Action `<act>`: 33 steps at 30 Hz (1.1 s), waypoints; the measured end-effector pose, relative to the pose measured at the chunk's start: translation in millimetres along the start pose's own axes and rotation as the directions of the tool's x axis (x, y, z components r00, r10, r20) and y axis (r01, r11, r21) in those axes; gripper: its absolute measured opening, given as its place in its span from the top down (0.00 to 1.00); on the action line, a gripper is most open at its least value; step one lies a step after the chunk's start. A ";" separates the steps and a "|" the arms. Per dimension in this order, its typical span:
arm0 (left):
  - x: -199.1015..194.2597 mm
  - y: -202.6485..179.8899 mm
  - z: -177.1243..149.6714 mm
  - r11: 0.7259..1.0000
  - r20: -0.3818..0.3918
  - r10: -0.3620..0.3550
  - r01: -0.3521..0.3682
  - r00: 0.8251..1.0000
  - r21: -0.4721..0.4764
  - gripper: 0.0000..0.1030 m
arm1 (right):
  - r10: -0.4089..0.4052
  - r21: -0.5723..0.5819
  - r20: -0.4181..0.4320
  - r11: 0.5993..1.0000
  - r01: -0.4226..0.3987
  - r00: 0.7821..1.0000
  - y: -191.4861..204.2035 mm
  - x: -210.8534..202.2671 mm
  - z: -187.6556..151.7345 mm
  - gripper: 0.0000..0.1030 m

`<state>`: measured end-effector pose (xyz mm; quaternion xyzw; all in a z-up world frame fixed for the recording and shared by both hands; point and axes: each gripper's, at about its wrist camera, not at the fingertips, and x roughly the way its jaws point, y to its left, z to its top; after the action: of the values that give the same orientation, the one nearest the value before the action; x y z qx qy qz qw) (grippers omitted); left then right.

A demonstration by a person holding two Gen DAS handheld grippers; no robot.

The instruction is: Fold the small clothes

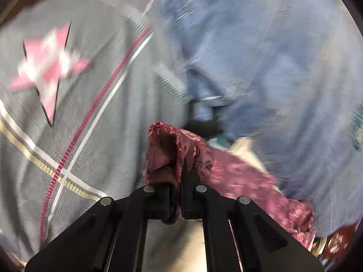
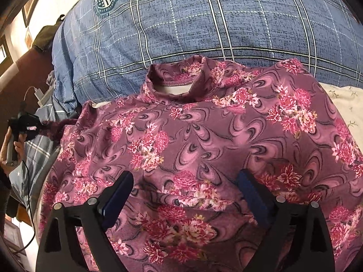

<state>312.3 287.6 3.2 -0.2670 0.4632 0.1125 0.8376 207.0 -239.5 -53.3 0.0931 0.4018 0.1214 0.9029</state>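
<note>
Blue plaid bedding (image 2: 204,22) lies behind the floral top (image 2: 192,136) I have spread flat, collar toward the bedding.

My left gripper (image 1: 175,195) is clamped on a bunched fold of that top, the cloth trailing off to the right in its blurred view, with a grey blanket (image 1: 90,113) behind it. My right gripper (image 2: 185,195) hovers over the shirt's lower part with jaws spread wide, nothing between them. At the right view's far left edge, a hand (image 2: 13,149) holds the other gripper's handle.
</note>
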 end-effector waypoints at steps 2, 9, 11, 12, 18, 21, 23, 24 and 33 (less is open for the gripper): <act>-24.7 -23.0 -4.2 0.998 0.020 -0.064 0.063 0.998 0.030 0.96 | 0.012 0.010 0.004 1.000 -0.012 1.000 -2.0 -0.9 -0.2 0.08; -98.3 -159.3 -65.9 0.908 -0.032 -0.383 0.382 0.923 0.173 0.96 | 0.002 0.026 -0.016 1.000 -0.002 1.000 -3.9 -7.8 3.8 0.11; -104.8 -193.4 -93.0 0.869 -0.060 -0.442 0.444 0.895 0.216 0.96 | -0.031 0.028 -0.006 0.999 0.031 0.999 -7.3 -20.0 5.9 0.11; -101.3 -215.2 -112.9 0.850 -0.081 -0.466 0.471 0.881 0.236 0.95 | -0.059 0.030 0.007 0.998 0.058 0.998 -11.2 -28.3 6.7 0.11; -26.4 -302.1 -230.5 0.813 -0.320 -0.427 0.514 0.846 0.275 0.86 | -0.243 0.027 0.034 0.970 0.242 0.969 -51.9 -73.6 1.6 0.09; 10.4 -321.5 -277.4 0.821 -0.448 -0.346 0.497 0.824 0.280 0.86 | -0.283 0.053 -0.008 0.958 0.283 0.959 -74.8 -83.3 -8.3 0.09; 10.6 -321.4 -291.6 0.811 -0.504 -0.332 0.514 0.797 0.279 0.86 | -0.310 0.090 -0.025 0.946 0.311 0.950 -89.0 -90.3 -12.5 0.10; -5.1 -319.5 -292.3 0.795 -0.508 -0.345 0.533 0.789 0.289 0.86 | -0.308 0.112 -0.025 0.944 0.309 0.951 -94.2 -94.0 -12.7 0.10; -86.6 -203.0 -205.1 0.852 -0.161 -0.391 0.423 0.906 0.308 0.19 | 0.019 0.228 0.012 0.974 -0.022 1.000 -52.8 -80.7 19.3 0.09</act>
<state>206.7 10.7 57.4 -0.2173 0.4466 -0.1604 0.8530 176.8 -314.9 2.1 0.2007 0.4078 0.0834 0.8868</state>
